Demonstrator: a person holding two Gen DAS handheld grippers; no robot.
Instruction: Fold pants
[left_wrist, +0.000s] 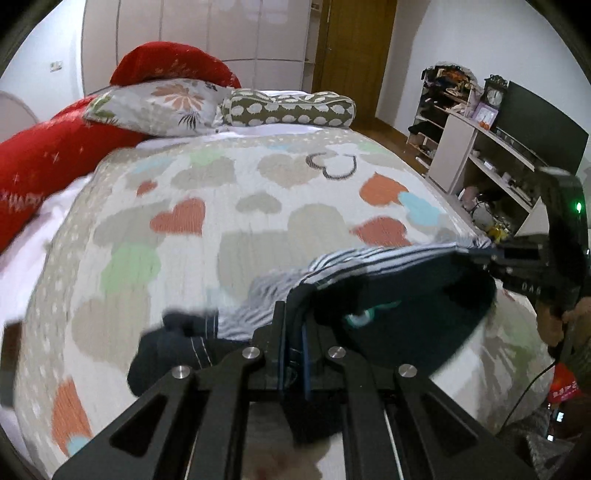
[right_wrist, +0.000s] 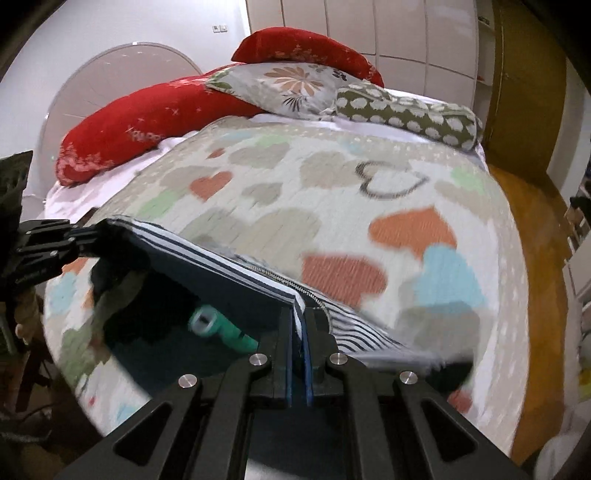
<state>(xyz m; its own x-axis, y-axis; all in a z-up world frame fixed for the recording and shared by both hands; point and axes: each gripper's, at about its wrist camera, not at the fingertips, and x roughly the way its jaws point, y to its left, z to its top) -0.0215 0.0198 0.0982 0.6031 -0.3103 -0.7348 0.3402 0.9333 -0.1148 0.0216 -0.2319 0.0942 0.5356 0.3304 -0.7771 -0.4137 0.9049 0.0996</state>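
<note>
Dark navy pants (left_wrist: 417, 299) with a blue-and-white striped waistband hang stretched between my two grippers above the bed. My left gripper (left_wrist: 293, 317) is shut on one end of the waistband, at the bottom of the left wrist view. My right gripper (left_wrist: 467, 254) pinches the other end at the right of that view. In the right wrist view my right gripper (right_wrist: 299, 317) is shut on the striped edge of the pants (right_wrist: 207, 266), and my left gripper (right_wrist: 101, 230) holds the far end at the left. A blurred green and white patch (right_wrist: 221, 328) shows inside the pants.
Below lies a bed with a heart-patterned quilt (left_wrist: 258, 192). Red pillows (left_wrist: 55, 155), a floral pillow (left_wrist: 162, 105) and a dotted bolster (left_wrist: 291, 107) lie at its head. A white shelf unit with a dark screen (left_wrist: 532, 125) stands to the right, with a wooden door (left_wrist: 351, 48) behind.
</note>
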